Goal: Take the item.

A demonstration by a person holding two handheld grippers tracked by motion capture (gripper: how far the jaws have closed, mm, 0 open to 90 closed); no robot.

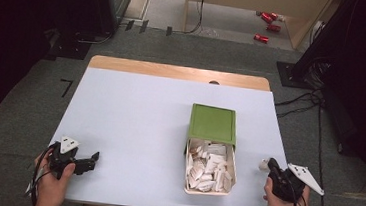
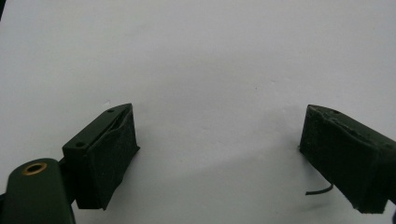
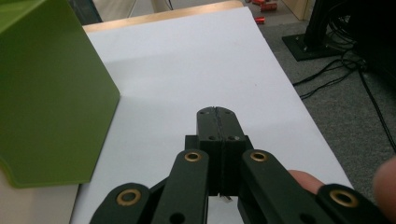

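A green box (image 1: 213,123) stands right of the middle of the white table (image 1: 134,124). Its cream drawer (image 1: 208,192) is pulled out toward me and holds several small white packets (image 1: 209,168). My left gripper (image 1: 95,158) lies low at the near left, pointing right. In the left gripper view, the left gripper (image 2: 219,126) is open over bare white tabletop with nothing between the jaws. My right gripper (image 1: 266,164) sits at the table's near right edge, right of the drawer. In the right gripper view, the right gripper (image 3: 218,112) is shut on nothing, with the green box (image 3: 46,93) to its left.
A wooden strip (image 1: 173,71) borders the table's far edge. Beyond it, red cans (image 1: 267,20) lie on the floor by a wooden unit. Black cables (image 1: 316,102) and a stand base (image 3: 317,46) lie on the carpet to the right.
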